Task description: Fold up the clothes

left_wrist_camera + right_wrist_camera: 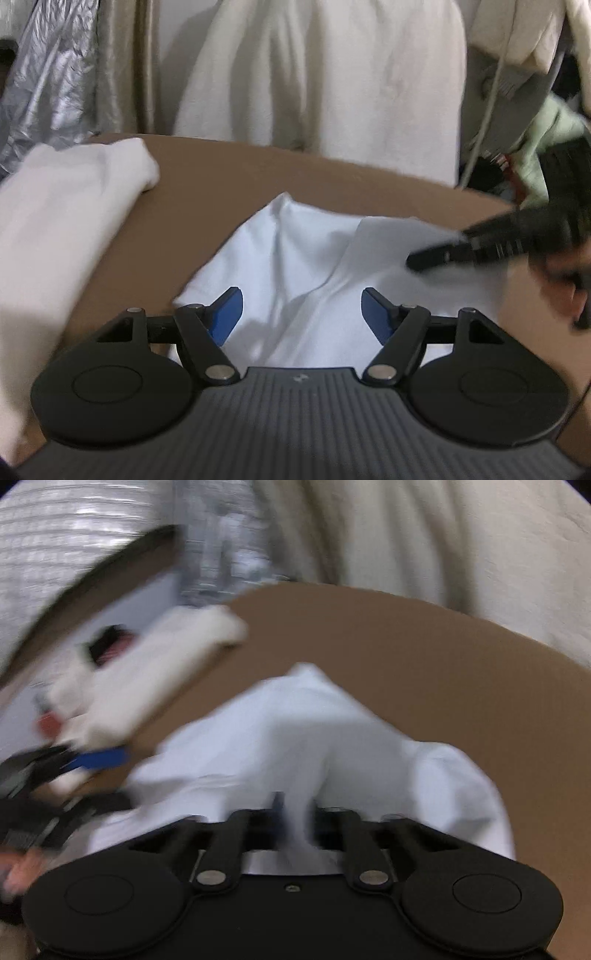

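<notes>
**A:** Two cloths on the brown table [332, 177], and the big one first: a cream stack [66, 221] sits at the left edge, already folded by the look of it. Our job is the pale shirt [295, 251], crumpled in the middle, nearer us, one corner peaked up toward the far side.

**B:** And the grippers?

**A:** Left gripper [302, 314] hovers low over the shirt's near part, blue pads [225, 314] spread wide, nothing between them but air, cloth lying underneath. Right gripper [295, 812] is the busy one: fingers drawn close together with a ridge of shirt bunched up between them. It's blurred, mind, so I'd call it a pinch on the fabric and not swear to how deep.

**B:** So what makes this step go well?

**A:** I'd say the shirt needs spreading flat before any fold. The right has its edge; the left should drop and close on the opposite edge, not the middle lump. Take a single layer if it can, then both lift together and draw apart until the creases go.

**B:** Risks?

**A:** A shallow pinch slipping off mid-pull, or grabbing two layers and dragging the bundle whole. Also that stack sits near; swing wide and you'd knock it.
</notes>
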A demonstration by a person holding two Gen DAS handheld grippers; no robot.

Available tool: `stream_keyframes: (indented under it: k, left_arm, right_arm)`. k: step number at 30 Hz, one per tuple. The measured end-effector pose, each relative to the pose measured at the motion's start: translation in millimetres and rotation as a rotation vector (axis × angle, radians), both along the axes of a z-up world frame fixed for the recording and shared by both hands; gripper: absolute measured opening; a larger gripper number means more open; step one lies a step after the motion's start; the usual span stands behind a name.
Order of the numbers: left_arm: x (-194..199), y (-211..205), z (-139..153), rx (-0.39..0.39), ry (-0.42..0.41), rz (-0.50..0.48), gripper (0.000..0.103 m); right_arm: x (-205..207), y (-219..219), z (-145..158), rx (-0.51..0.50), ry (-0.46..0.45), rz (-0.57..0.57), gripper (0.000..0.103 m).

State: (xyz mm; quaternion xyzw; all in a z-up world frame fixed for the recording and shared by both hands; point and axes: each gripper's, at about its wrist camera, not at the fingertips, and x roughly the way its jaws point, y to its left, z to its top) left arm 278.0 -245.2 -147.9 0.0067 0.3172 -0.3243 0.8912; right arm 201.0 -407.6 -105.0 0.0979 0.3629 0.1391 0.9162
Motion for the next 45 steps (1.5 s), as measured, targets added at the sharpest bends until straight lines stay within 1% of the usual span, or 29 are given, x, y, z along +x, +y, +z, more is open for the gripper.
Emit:
stream_keyframes:
  k: [2,5,7,8,9,13,15,16,18,19,20,21,22,23,24,26,28,29,32,34,36,37,39,40,41,42,43,44,45]
  left_arm:
    - [1.3,-2.3,1.2,-0.049,0.005,-0.027,0.071]
    - [-4.6,-13.4,4.3,-0.100,-0.023,-0.088,0.072]
    - [-9.2,-18.5,4.4,-0.154,-0.003,-0.168,0.076]
    - [-9.6,-21.1,3.4,-0.175,0.041,-0.205,0.084]
    - [-9.7,-23.9,1.5,-0.202,0.097,-0.227,0.085]
    - [-3.4,-35.7,-10.9,-0.332,0.315,-0.259,0.085]
    - [1.8,-44.3,-20.4,-0.355,0.412,-0.251,0.085]
    - [3.7,-48.5,-25.8,-0.355,0.451,-0.239,0.079]
    - [4.2,-48.1,-36.1,-0.387,0.483,-0.193,0.012]
    - [6.3,-47.2,-40.3,-0.409,0.508,-0.185,0.008]
    - [7.3,-45.9,-39.2,-0.404,0.498,-0.160,0.005]
    - [8.3,-44.7,-38.1,-0.399,0.487,-0.136,0.005]
    - [9.5,-43.7,-35.8,-0.389,0.469,-0.112,0.005]
    - [12.1,-44.5,-25.2,-0.345,0.400,-0.095,0.005]
    - [15.2,-45.3,-14.2,-0.305,0.333,-0.078,0.004]
    - [28.9,-45.9,11.4,-0.270,0.228,-0.039,0.004]
    - [45.9,-45.9,33.7,-0.240,0.144,0.000,0.004]
    - [55.8,-45.9,43.1,-0.223,0.109,0.018,0.004]
    - [88.1,-52.9,58.6,-0.100,-0.001,0.051,0.004]
    - [109.6,-62.3,56.1,-0.030,0.004,0.044,0.004]
    - [130.4,-70.7,49.5,0.021,0.031,0.054,0.004]
    - [138.2,-73.7,48.0,0.038,0.032,0.059,0.004]
    - [151.2,-77.5,47.7,0.046,0.025,0.082,0.004]
    - [156.9,-77.8,48.1,0.045,0.019,0.094,0.004]
    - [160.5,-76.2,49.3,0.044,0.008,0.105,0.004]
    - [163.4,-72.3,48.2,0.044,0.003,0.120,0.004]
    - [166.6,-68.8,46.6,0.044,0.001,0.134,0.004]
    - [172.1,-68.4,41.4,0.043,0.015,0.138,0.004]
    - [177.2,-68.0,36.0,0.043,0.029,0.141,0.004]
  right_arm:
    - [-23.1,19.2,2.3,-0.040,-0.064,0.070,0.010]
    - [-54.9,39.1,4.2,-0.096,-0.139,0.130,0.010]
    - [-74.2,51.0,5.0,-0.134,-0.194,0.155,0.010]
    - [-83.4,56.2,5.7,-0.153,-0.219,0.158,0.010]
    - [-93.0,60.4,6.2,-0.174,-0.239,0.156,0.010]
    - [-123.8,81.5,5.9,-0.242,-0.306,0.197,0.010]
    - [-130.6,93.3,4.3,-0.300,-0.318,0.214,0.010]
    - [-131.4,95.6,4.3,-0.313,-0.321,0.214,0.011]
    - [-130.5,97.4,4.8,-0.326,-0.317,0.208,0.011]
    - [-129.5,96.4,5.7,-0.335,-0.303,0.191,0.013]
    - [-128.6,95.3,6.6,-0.346,-0.288,0.172,0.021]
    - [-133.8,89.5,9.2,-0.340,-0.305,0.131,0.029]
    - [-139.8,83.2,12.0,-0.333,-0.326,0.088,0.050]
    - [-145.7,76.8,14.8,-0.325,-0.347,0.044,0.066]
    - [-150.4,64.6,18.2,-0.296,-0.357,0.001,0.068]
    - [-159.3,38.7,25.3,-0.231,-0.374,-0.085,0.068]
    - [-160.5,9.5,25.8,-0.166,-0.356,-0.192,0.068]
    - [-159.2,-4.4,21.7,-0.124,-0.331,-0.241,0.068]
    - [-148.5,-37.9,2.2,-0.002,-0.238,-0.358,0.068]
    - [-135.3,-51.9,-12.5,0.059,-0.183,-0.406,0.069]
    - [-109.6,-58.6,-25.7,0.091,-0.119,-0.415,0.069]
    - [-96.6,-61.3,-29.9,0.082,-0.098,-0.428,0.070]
    - [-71.5,-67.1,-38.3,0.065,-0.061,-0.460,0.079]
    - [-62.3,-72.6,-41.1,0.087,-0.055,-0.479,0.081]
    - [-53.5,-78.3,-43.7,0.111,-0.050,-0.498,0.081]
    - [-46.7,-85.3,-45.2,0.165,-0.073,-0.510,0.081]
    - [-42.8,-89.3,-45.9,0.206,-0.089,-0.511,0.067]
    - [-37.9,-91.3,-45.1,0.218,-0.098,-0.495,0.017]
    - [-41.4,-92.0,-40.6,0.212,-0.124,-0.505,0.009]
